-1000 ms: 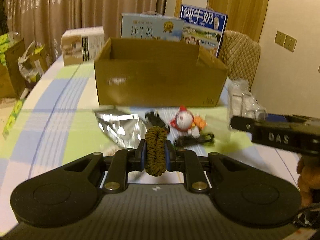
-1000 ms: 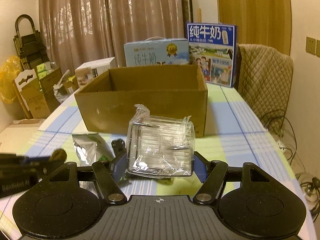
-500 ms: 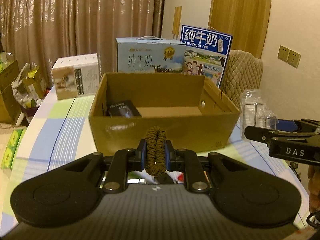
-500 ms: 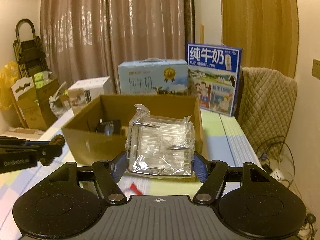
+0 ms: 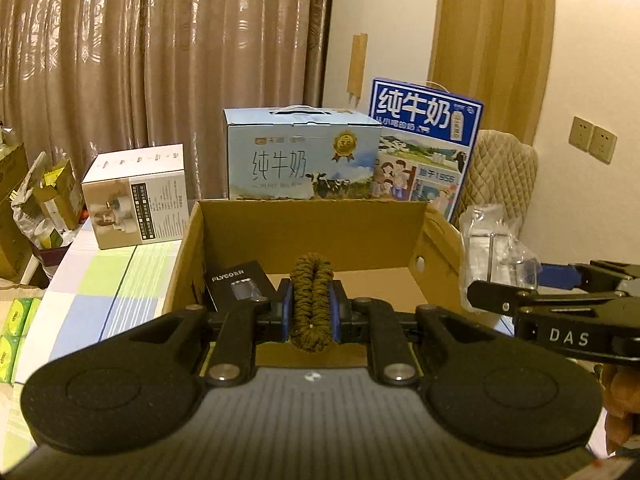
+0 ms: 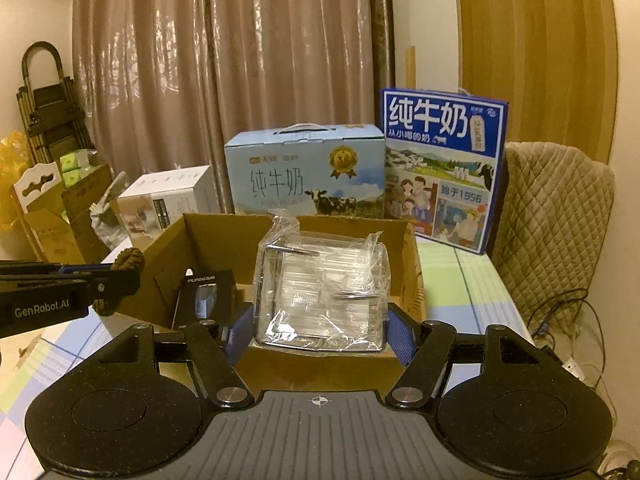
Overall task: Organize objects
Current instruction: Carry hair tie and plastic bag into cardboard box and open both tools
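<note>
Left gripper (image 5: 311, 312) pinches cord (image 5: 311, 300) at frame centre above box (image 5: 304, 220); only the right view shows the right gripper (image 6: 320, 330) clamping the bag (image 6: 322, 292) whole, plus ladder (image 6: 44, 108) upper left.

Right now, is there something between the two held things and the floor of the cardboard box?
Nothing visible blocks them. The braided cord and the clear plastic packet are over the cardboard box, which is open. Only a black box leans in its left part; the remaining floor looks bare.
</note>
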A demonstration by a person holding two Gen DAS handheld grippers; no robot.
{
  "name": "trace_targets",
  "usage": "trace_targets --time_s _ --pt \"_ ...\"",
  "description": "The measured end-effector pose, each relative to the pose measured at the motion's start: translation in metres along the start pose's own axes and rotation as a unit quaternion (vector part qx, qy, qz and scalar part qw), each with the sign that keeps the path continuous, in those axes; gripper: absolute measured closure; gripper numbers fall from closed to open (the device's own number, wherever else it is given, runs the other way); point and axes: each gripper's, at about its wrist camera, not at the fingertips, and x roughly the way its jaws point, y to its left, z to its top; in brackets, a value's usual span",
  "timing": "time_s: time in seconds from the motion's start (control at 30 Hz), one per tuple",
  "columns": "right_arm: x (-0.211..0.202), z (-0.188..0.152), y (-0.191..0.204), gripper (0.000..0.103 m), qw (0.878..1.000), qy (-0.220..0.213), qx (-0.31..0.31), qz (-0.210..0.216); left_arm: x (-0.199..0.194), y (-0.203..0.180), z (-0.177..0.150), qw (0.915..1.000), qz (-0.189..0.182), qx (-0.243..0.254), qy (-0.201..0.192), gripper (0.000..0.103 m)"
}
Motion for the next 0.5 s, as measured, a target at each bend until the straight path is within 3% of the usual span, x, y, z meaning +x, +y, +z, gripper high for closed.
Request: trace_targets --time_s 0.5 --pt "0.050 0.008 -0.007 0.038 1.000 0.022 0.018 0.005 0.053 0.025 0.005 0.9997 0.001 -0.008 0.021 0.087"
